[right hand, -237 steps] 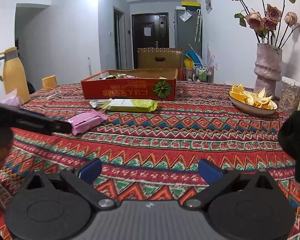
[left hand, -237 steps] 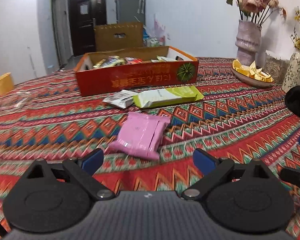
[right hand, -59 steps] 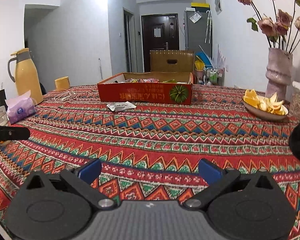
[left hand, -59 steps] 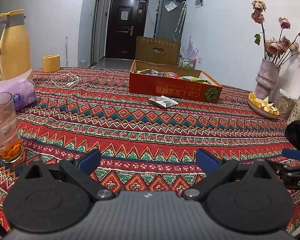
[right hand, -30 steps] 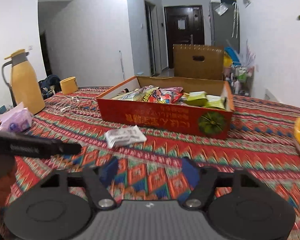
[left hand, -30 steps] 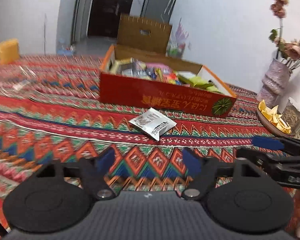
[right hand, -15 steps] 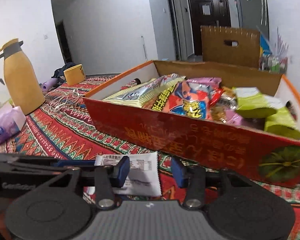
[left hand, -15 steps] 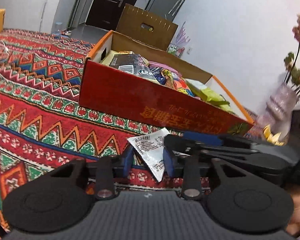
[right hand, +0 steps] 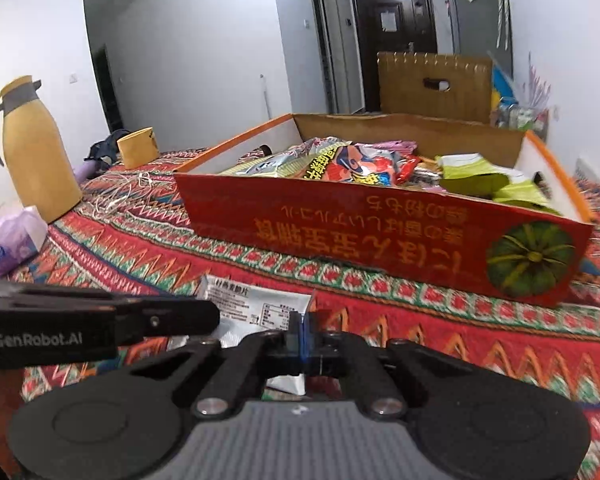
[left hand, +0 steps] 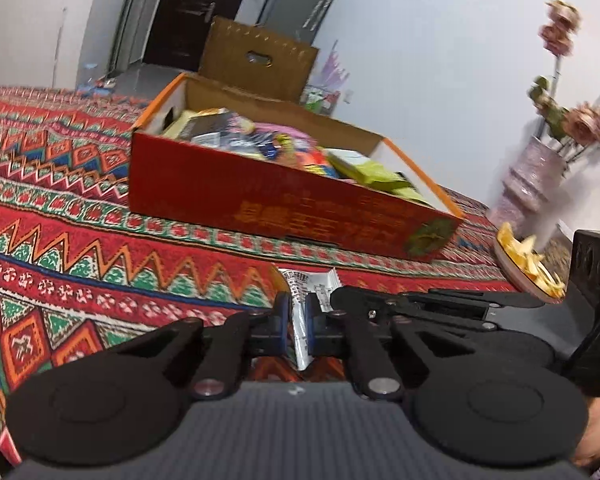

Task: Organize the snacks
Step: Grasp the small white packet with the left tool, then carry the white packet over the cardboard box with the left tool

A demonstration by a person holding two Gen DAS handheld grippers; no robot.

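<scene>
Patterned tablecloth | white snack packet pinched upright, lengthwise in left tool

Snack packet: thin glossy foil-like film, white printed face, crinkled.
Left gripper, right gripper: matt black plastic arms, blue pads, bright metal pivot pins, ribbed grey housing.
Box behind packet: cardboard, red printed outer face with slight sheen, raw brown inside; shiny plastic snack bags inside it.
Tablecloth under box: woven cloth, matt, zigzag pattern.
Jug left of box: smooth yellow plastic, grey collar.
Vase right of box: rough, textured, looks ceramic.
</scene>
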